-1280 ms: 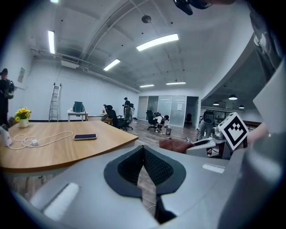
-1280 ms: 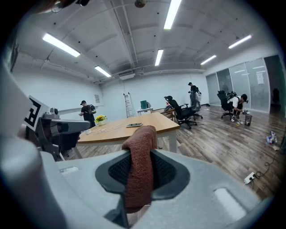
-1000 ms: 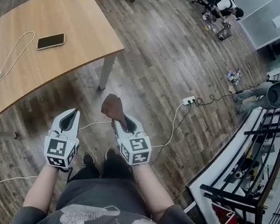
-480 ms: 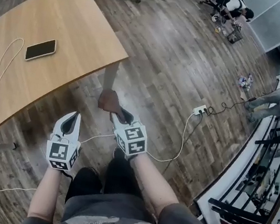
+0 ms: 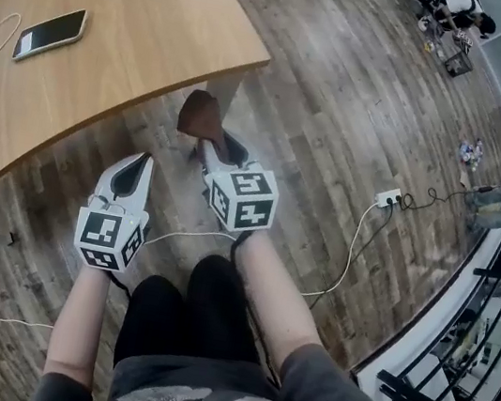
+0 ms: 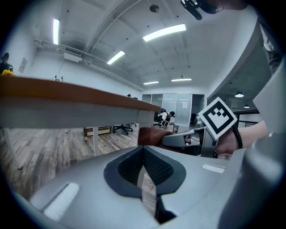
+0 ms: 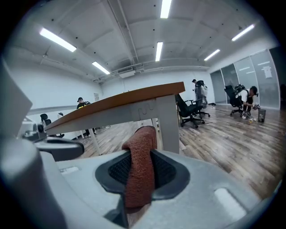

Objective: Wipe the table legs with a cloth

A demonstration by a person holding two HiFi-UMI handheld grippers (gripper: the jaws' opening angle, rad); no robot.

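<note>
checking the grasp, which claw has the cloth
The right claw is shut on the brown cloth; the left claw is shut, empty.

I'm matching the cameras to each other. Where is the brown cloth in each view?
Head view: brown cloth upper centre, held by the right tool.
Left gripper view: cloth just right of centre.
Right gripper view: cloth lower centre, between the jaws.
Shared landmark: corner of the wooden table.

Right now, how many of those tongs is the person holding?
2. The left tongs, shut and empty, at the left; the right tongs, clamped on a brown cloth, near the table leg. None seem hidden.
</note>
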